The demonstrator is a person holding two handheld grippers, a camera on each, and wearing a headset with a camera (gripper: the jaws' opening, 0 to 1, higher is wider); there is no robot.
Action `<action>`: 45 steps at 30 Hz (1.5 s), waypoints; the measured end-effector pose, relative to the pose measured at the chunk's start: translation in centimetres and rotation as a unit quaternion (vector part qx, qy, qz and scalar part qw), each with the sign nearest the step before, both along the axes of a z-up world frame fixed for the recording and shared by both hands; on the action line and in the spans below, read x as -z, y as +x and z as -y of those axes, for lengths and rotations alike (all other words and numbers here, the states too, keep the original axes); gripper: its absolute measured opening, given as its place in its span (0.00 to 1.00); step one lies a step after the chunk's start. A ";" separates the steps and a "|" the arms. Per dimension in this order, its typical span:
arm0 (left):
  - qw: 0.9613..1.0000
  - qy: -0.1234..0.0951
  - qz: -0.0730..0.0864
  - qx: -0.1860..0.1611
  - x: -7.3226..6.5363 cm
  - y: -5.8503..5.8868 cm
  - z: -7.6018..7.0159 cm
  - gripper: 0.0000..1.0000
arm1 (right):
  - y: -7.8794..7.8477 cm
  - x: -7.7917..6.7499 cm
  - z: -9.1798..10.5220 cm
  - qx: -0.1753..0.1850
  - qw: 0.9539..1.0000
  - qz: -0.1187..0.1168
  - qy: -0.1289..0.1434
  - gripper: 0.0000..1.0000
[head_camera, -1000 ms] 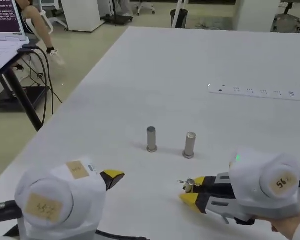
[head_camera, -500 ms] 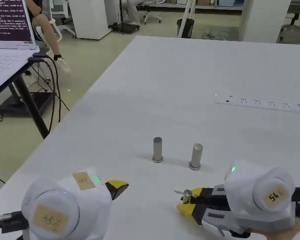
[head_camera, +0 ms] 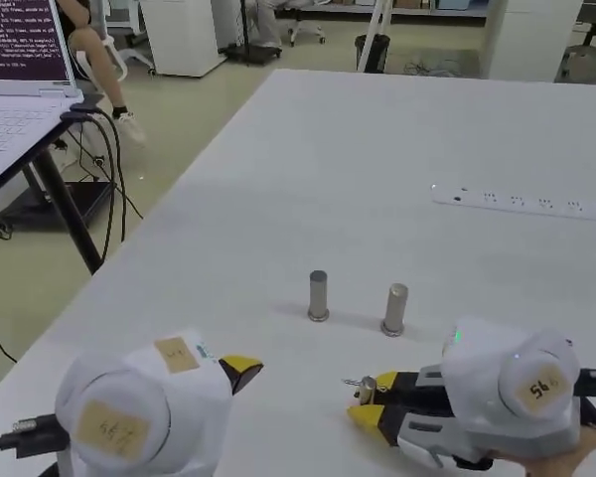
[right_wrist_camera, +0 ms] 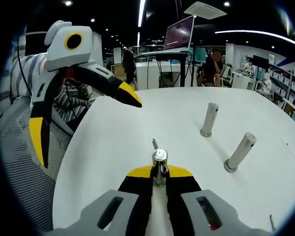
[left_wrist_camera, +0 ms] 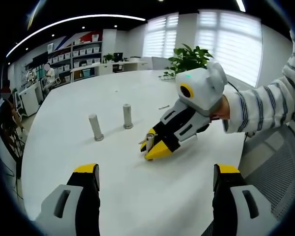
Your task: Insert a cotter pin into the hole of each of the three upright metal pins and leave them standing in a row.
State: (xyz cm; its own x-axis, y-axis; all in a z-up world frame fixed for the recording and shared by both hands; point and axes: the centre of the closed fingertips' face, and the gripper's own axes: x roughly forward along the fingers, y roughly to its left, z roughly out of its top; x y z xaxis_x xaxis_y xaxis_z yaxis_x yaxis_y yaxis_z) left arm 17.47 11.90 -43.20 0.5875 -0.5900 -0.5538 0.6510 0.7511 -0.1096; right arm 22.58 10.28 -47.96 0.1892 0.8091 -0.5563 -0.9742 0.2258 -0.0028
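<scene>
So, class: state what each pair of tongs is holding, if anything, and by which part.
Right tongs grip a metal pin by its shaft, just below its top. Left tongs are open and hold nothing.

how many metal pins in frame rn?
3. The left pin and right pin stand side by side on the table. The third pin is clamped in the right gripper, nearer the person. None looks hidden.
</scene>
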 end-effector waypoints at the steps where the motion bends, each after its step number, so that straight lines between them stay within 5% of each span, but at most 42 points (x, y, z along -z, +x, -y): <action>1: 1.000 0.001 -0.001 0.001 0.0 0.0 0.0 0.95 | 0.0 0.0 0.0 0.001 1.000 -0.001 0.000 0.04; 11: 1.000 0.001 0.004 0.001 -0.3 0.2 0.2 0.95 | 0.1 0.0 -0.1 0.007 1.000 -0.008 0.006 0.05; 13: 1.000 0.001 0.003 0.001 -0.3 0.2 0.2 0.95 | -0.1 0.7 0.1 -0.004 1.000 -0.001 -0.018 0.09; 19: 1.000 0.000 0.002 0.003 -0.3 0.0 0.2 0.95 | -0.5 0.3 0.1 0.004 1.000 -0.005 -0.003 0.24; 25: 1.000 0.001 0.002 0.006 -0.4 0.0 0.3 0.95 | -0.3 -1.5 1.4 0.035 0.999 0.007 0.005 0.46; 45: 1.000 -0.015 0.013 0.020 -1.8 0.6 1.6 0.95 | -1.5 -5.7 8.2 0.103 0.994 -0.008 0.023 0.63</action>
State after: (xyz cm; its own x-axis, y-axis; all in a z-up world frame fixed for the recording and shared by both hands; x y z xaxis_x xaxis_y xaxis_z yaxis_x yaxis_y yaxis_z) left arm 18.12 10.25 -41.36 0.5772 -0.6296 -0.5200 0.6835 0.7209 -0.1142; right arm 21.04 2.06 -42.30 0.3449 0.7783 -0.5247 -0.9071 0.4201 0.0269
